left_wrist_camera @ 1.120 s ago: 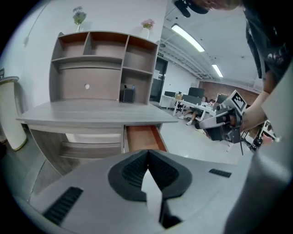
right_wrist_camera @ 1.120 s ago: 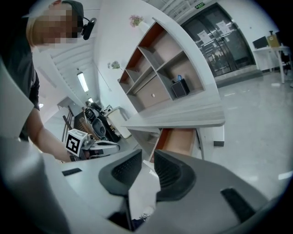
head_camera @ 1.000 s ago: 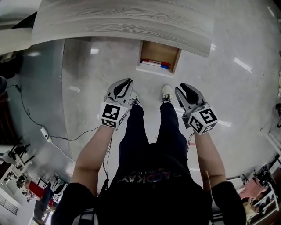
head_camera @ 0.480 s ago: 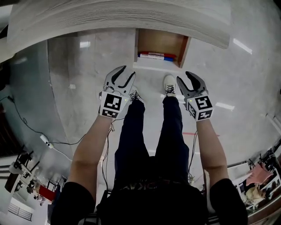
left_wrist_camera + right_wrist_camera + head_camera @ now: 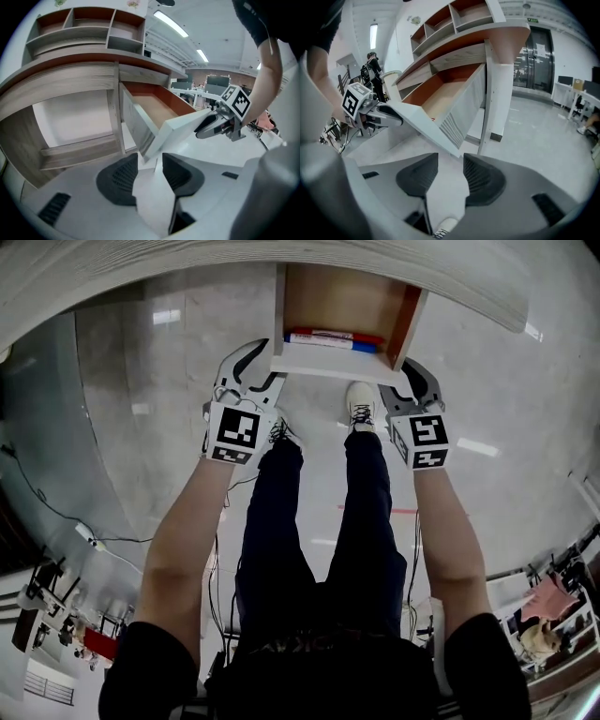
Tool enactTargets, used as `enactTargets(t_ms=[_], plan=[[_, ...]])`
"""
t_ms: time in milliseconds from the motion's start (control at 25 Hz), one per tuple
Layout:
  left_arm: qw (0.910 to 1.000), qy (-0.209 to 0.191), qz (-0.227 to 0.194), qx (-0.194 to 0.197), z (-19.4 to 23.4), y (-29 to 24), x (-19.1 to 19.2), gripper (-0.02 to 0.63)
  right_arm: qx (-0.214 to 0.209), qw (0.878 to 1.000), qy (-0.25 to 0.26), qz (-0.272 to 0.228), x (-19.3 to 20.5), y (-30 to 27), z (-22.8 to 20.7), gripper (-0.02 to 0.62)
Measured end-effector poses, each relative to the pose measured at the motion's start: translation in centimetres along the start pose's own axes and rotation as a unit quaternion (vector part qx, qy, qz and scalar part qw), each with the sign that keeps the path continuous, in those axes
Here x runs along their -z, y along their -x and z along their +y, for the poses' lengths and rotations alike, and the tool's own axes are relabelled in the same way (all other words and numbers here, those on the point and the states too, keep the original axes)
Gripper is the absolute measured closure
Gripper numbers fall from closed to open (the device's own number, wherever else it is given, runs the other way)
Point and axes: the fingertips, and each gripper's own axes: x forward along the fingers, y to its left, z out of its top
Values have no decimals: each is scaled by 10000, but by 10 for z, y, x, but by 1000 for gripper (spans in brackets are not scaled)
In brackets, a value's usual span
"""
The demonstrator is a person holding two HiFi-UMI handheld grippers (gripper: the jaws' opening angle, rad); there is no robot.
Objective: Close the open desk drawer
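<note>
Approach step: drawer (image 5: 328,363) stands pulled out from under the desk (image 5: 281,259), pens (image 5: 333,338) inside. Left gripper (image 5: 150,164) and right gripper (image 5: 451,164) sit at the front panel's two corners, jaws spread wide, gripping nothing. Next, likely: seat both on the front and push evenly inward.

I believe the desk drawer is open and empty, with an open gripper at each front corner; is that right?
Not empty: the head view shows red and blue pens inside the drawer. The rest holds: left gripper and right gripper open at its corners.
</note>
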Motion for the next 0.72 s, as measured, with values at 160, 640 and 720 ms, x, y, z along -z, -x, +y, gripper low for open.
enactTargets(t_ms=[160,640,720], plan=[[9999,23,-118,-28,3,-3,-9,440,119,9996,-135,-208,-14,-7,-1,455],[9972,359,-508,-409,0,23,-37,497,232,9968,-382,-662,-38,27,9,480],[9967,361,-581,-448,1,26,-41,497,256,9960,-406,-750,-42,30,9,483]])
